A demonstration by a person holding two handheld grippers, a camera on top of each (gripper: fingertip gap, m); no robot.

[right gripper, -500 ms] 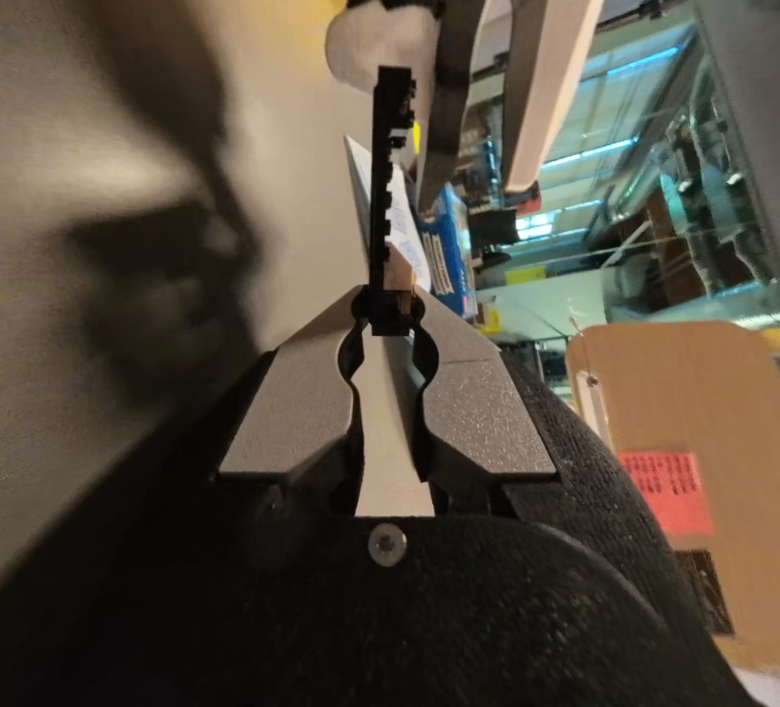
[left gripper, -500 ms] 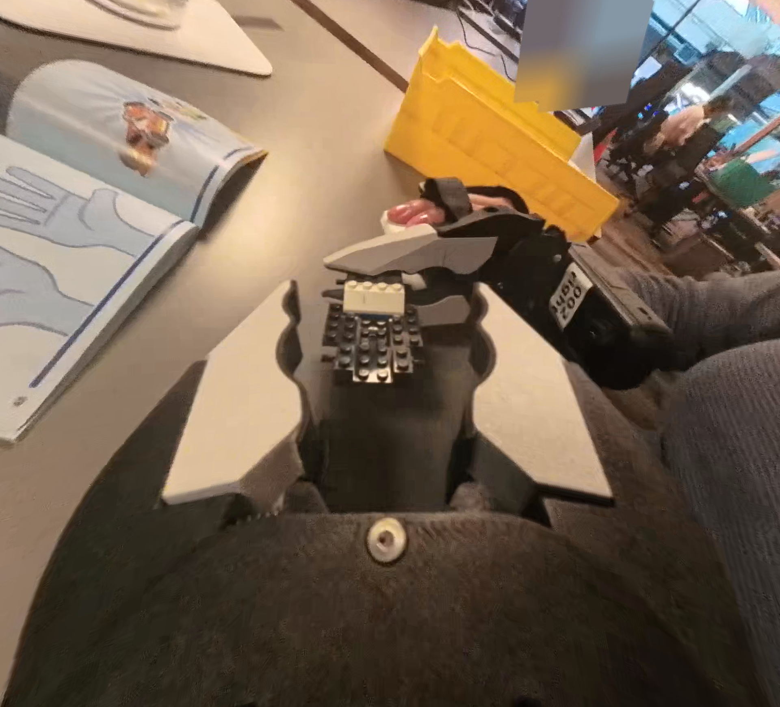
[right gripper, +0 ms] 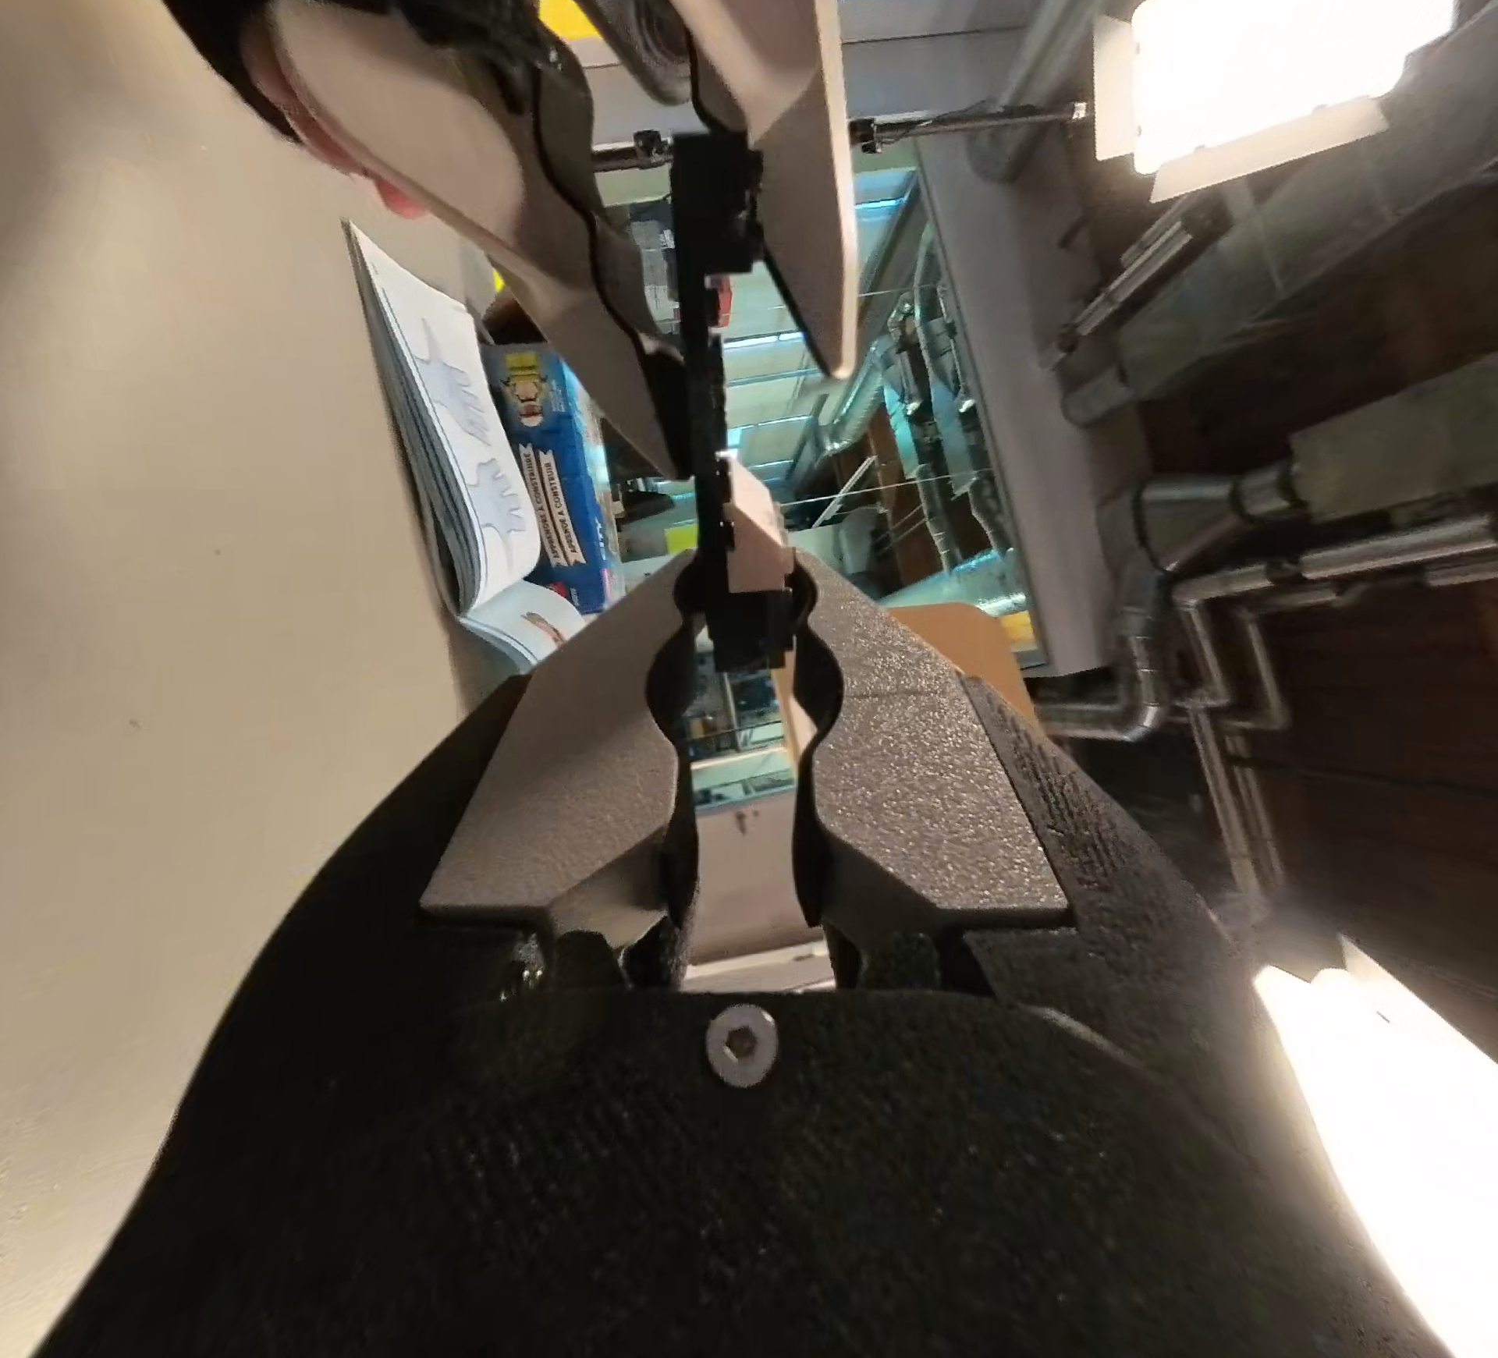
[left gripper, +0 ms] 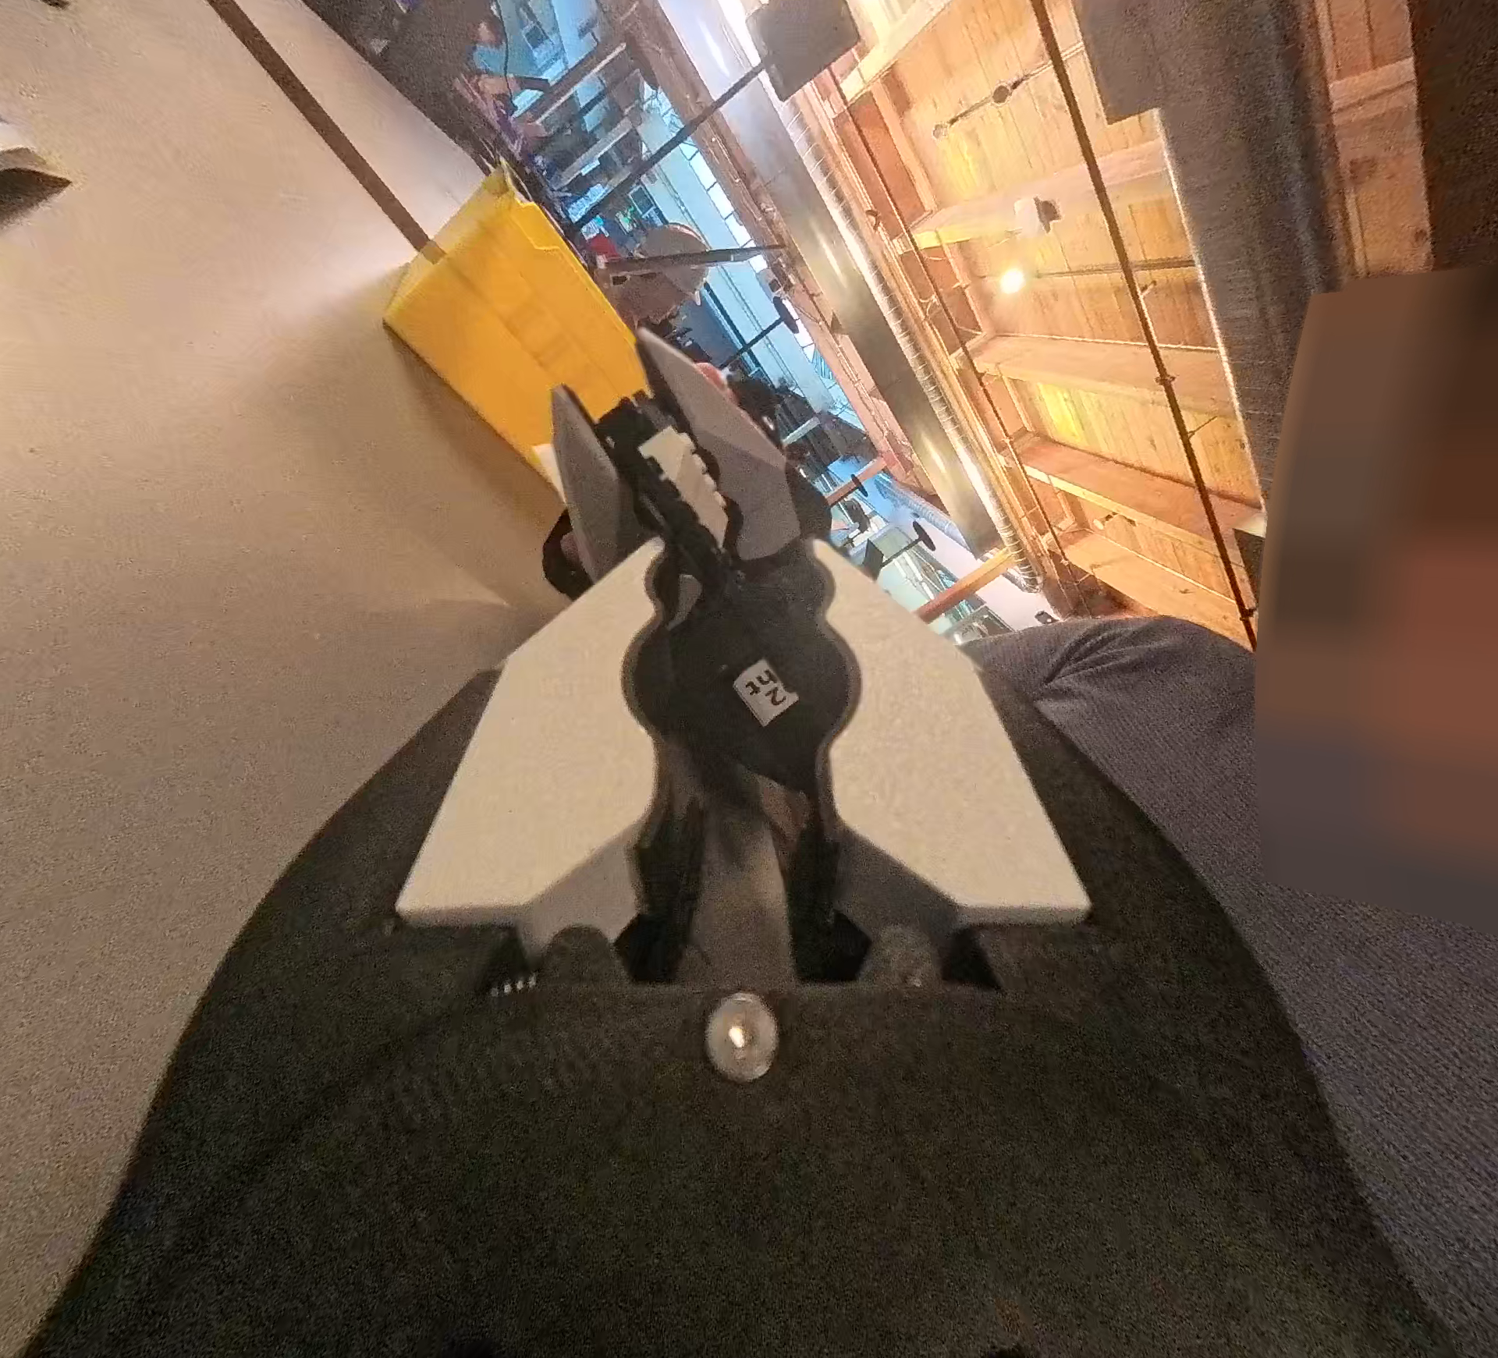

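My right gripper [right gripper: 742, 573] is shut on the near end of a black studded brick plate [right gripper: 701, 387], seen edge-on, with a white brick [right gripper: 758, 533] stuck on it just beyond the fingertips. My left gripper [right gripper: 754, 419] faces it from above and straddles the plate's far end. One fingertip [right gripper: 648, 419] is at the plate, and background shows between the plate and the other finger [right gripper: 811, 225]. In the left wrist view my left gripper [left gripper: 738, 549] has the plate [left gripper: 673, 517] and white brick [left gripper: 681, 476] just past its tips, clamped between the right gripper's grey fingers [left gripper: 746, 460].
The beige table [left gripper: 203, 347] carries a yellow bin [left gripper: 502, 322]. An open booklet [right gripper: 454, 428] and a blue box [right gripper: 551, 476] lie behind the plate, with a cardboard piece [right gripper: 965, 638] farther right. A person's grey sleeve [left gripper: 1135, 752] is at the right. About 5 cm separates my left fingertips from my right.
My left gripper has rolled sideways and its jaws have closed in from wide open to either side of the plate. My right gripper stays shut on the plate.
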